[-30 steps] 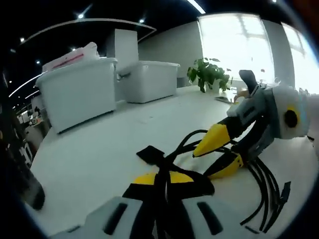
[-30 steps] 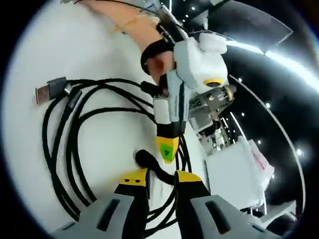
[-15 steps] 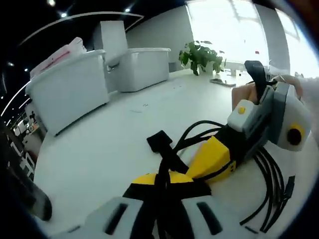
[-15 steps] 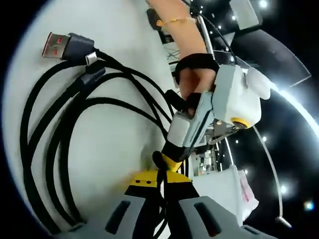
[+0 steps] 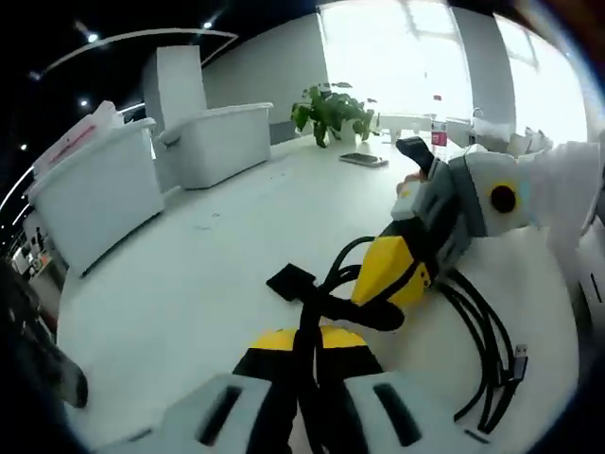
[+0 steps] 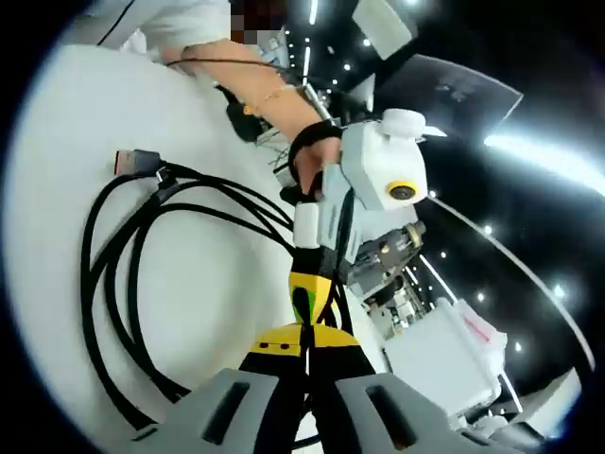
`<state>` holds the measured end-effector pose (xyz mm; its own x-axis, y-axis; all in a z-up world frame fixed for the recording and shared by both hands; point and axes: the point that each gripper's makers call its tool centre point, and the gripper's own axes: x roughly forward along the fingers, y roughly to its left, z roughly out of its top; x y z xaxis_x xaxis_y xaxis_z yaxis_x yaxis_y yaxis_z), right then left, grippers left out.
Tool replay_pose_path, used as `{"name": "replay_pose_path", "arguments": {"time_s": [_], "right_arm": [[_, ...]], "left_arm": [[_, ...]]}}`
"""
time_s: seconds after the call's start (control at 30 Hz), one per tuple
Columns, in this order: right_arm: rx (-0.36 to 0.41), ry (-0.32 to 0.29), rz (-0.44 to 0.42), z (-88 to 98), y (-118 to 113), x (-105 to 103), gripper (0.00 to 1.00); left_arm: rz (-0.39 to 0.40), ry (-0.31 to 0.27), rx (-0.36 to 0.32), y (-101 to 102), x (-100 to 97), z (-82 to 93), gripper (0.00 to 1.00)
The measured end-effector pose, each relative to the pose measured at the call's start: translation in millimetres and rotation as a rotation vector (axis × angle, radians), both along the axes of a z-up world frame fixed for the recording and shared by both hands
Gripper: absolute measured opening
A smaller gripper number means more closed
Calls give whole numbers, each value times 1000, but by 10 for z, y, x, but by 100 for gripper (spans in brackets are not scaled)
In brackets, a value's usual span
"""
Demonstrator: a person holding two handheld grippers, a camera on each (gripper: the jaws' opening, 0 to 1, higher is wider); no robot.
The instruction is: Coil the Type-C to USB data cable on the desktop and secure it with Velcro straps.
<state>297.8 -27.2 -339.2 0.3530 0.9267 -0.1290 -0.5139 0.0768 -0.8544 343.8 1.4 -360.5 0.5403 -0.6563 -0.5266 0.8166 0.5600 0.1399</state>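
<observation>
The black data cable (image 5: 477,326) lies coiled on the white desk (image 5: 189,284), its loops (image 6: 113,284) spreading left in the right gripper view, where the USB plug (image 6: 135,161) is at the top. A black Velcro strap (image 5: 293,282) runs up from between my left gripper's (image 5: 304,342) yellow jaws, which are shut on it. My right gripper (image 5: 389,276) comes in from the right, pressed against the bundle just ahead. In its own view the right gripper (image 6: 304,340) is shut on a thin black strip of strap, tip to tip with the left gripper (image 6: 307,295).
Two white bins (image 5: 95,189) (image 5: 222,142) stand at the back left, with a potted plant (image 5: 331,109) and a phone (image 5: 359,159) further back. A person's hand (image 6: 304,161) holds the left gripper. Another white bin (image 6: 440,350) sits behind it.
My right gripper's jaws, open around the strap end a second ago, have shut on it. Both grippers have drawn close together at the bundle, and the views have shifted.
</observation>
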Motion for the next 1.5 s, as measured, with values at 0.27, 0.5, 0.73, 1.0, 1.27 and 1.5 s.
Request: {"name": "replay_pose_path", "arguments": {"time_s": [0.27,0.5,0.73,1.0,1.27,1.5], "right_arm": [[119,252,-39,-19,-318,-246,0],[241,540,-77,7,-528,-159,0],[381,833,-160,-46,-612,113,0],[312,972,-323,-323,-618,290,0],[215,933,-345,-435,-619,274,1],[228,803,-407,-383,-677,355,13]], "left_arm": [[-74,-48,116,-469,-371,-201,8],[-146,-209,-68,-715,-491,-13,28],[-144,-256,-147,-687,-376,142,31],[-136,-338,-43,-773,-122,67,15],[-119,-463,11,-971,-345,71,10],[-82,-441,22,-877,-319,-2,3]]}}
